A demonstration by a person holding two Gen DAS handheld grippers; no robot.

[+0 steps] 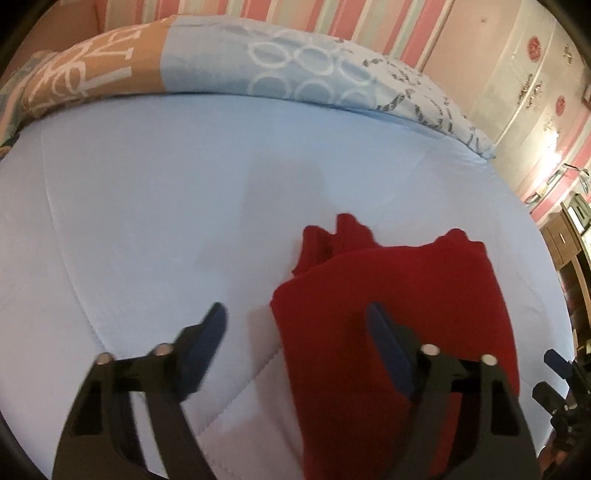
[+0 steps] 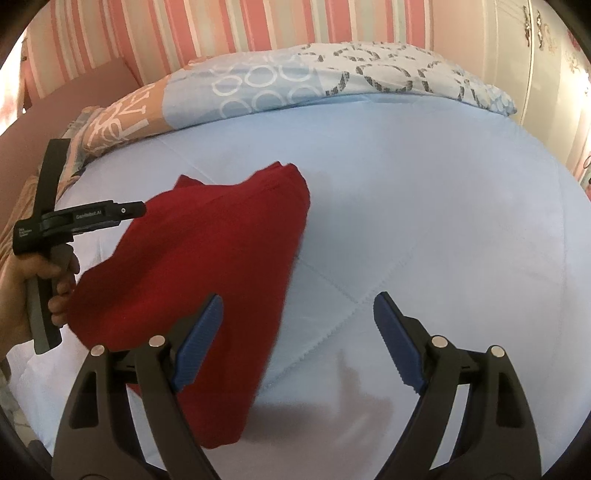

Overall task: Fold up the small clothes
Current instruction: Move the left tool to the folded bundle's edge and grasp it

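Note:
A red garment lies folded on the light blue bed cover; it also shows in the right wrist view. My left gripper is open and empty above the garment's left edge, with one finger over the cloth and one over the cover. My right gripper is open and empty above the garment's right edge. The left gripper's body, held in a hand, shows at the left of the right wrist view. The right gripper's tip shows at the right edge of the left wrist view.
Patterned pillows lie along the far edge of the bed; they also show in the right wrist view. A striped pink wall stands behind. Wooden furniture stands to the right of the bed.

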